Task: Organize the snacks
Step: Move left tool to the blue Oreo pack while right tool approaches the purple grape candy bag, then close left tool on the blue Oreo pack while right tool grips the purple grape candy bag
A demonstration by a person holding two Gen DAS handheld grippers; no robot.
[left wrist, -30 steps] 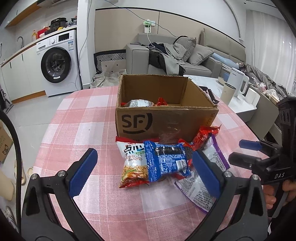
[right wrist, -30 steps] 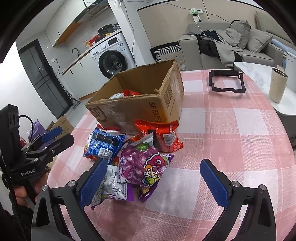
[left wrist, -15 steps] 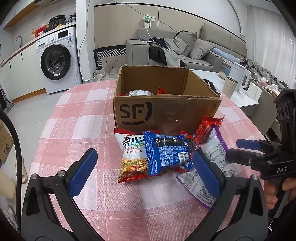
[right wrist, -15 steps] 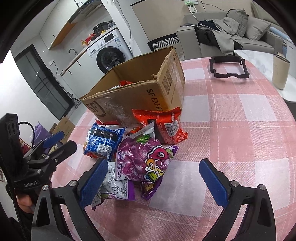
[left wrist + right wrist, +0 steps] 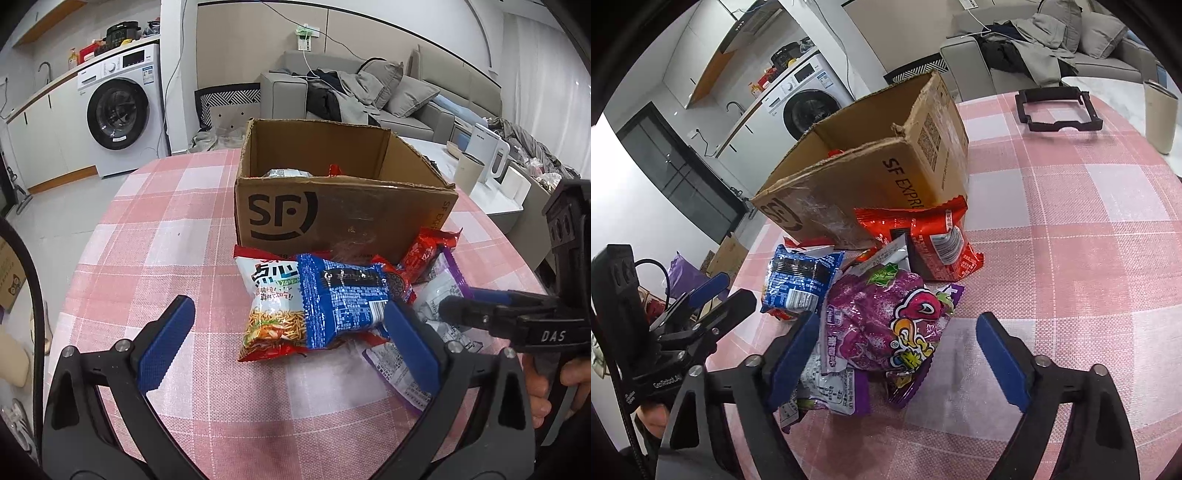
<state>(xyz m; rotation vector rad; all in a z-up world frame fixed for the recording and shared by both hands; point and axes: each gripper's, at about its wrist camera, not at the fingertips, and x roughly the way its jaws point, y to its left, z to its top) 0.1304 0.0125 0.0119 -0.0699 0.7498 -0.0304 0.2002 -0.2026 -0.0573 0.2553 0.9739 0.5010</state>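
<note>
The right gripper (image 5: 897, 350), jaws closing around the puffy purple snack bag (image 5: 886, 328) but seemingly not yet pressing, was mid-grasp; next came lifting it into the brown cardboard box (image 5: 871, 173). The left gripper (image 5: 288, 347) hovered open.

A home: washing machine (image 5: 117, 110), sofa (image 5: 369, 96) (clothes heaped), checked tablecloth (image 5: 155, 229)

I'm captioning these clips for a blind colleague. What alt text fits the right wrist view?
The right gripper, jaws closing, straddles a puffy purple snack bag it does not yet press, part of a pile of packets on a pink checked tablecloth. Behind stands an open brown cardboard box; the left gripper waits at left.
</note>
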